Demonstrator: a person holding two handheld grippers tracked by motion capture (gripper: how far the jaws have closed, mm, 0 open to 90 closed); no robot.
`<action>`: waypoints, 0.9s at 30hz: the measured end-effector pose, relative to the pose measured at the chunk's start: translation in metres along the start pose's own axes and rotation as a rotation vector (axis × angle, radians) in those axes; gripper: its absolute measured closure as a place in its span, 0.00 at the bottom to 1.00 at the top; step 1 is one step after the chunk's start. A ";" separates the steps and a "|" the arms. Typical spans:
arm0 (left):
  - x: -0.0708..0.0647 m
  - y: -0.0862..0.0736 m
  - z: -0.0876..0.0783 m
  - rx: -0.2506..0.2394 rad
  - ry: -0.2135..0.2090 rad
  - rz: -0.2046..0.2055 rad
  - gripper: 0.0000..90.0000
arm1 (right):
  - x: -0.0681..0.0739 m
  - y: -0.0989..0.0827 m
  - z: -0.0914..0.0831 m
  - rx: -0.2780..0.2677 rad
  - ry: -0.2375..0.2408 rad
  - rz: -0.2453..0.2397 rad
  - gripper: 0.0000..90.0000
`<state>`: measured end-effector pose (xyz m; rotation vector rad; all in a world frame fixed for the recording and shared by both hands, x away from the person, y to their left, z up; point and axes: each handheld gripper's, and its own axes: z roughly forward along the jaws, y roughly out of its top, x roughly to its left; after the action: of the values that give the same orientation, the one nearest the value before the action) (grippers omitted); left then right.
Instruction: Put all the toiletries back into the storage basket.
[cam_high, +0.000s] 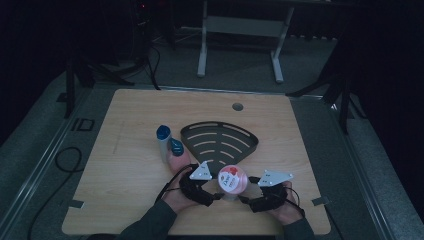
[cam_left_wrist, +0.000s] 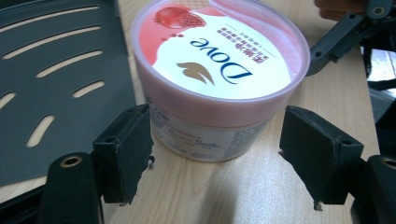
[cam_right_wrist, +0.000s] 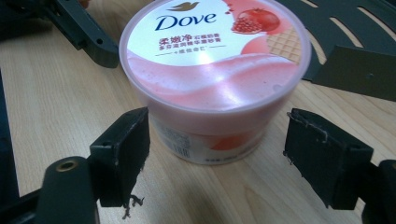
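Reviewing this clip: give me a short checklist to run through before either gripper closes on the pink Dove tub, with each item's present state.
1. Dove tub upright on the table: ok.
2. Lid seated on the tub: ok.
3. Left gripper open, pads clear of the tub wall: ok.
4. Right gripper open, pads clear of the tub wall: ok.
5. Tub centred between each pair of jaws: ok; it sits just ahead of the pads in both gripper views.
6. Slotted black tray clear of the tub: cannot tell; the tub stands right by its near edge.
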<state>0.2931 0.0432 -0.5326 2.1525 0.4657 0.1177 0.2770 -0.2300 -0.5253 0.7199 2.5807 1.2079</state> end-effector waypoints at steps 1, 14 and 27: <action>0.000 0.000 0.001 0.000 -0.002 0.004 0.28 | 0.000 0.000 0.001 0.000 0.005 -0.007 0.24; 0.003 0.003 0.008 0.020 -0.002 0.053 0.24 | -0.005 0.002 0.009 0.017 0.047 -0.043 0.19; 0.002 0.004 0.012 0.043 0.011 0.103 0.23 | -0.007 0.006 0.013 0.040 0.046 -0.078 0.17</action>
<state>0.2996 0.0326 -0.5364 2.2193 0.3666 0.1790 0.2897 -0.2215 -0.5289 0.5994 2.6507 1.1665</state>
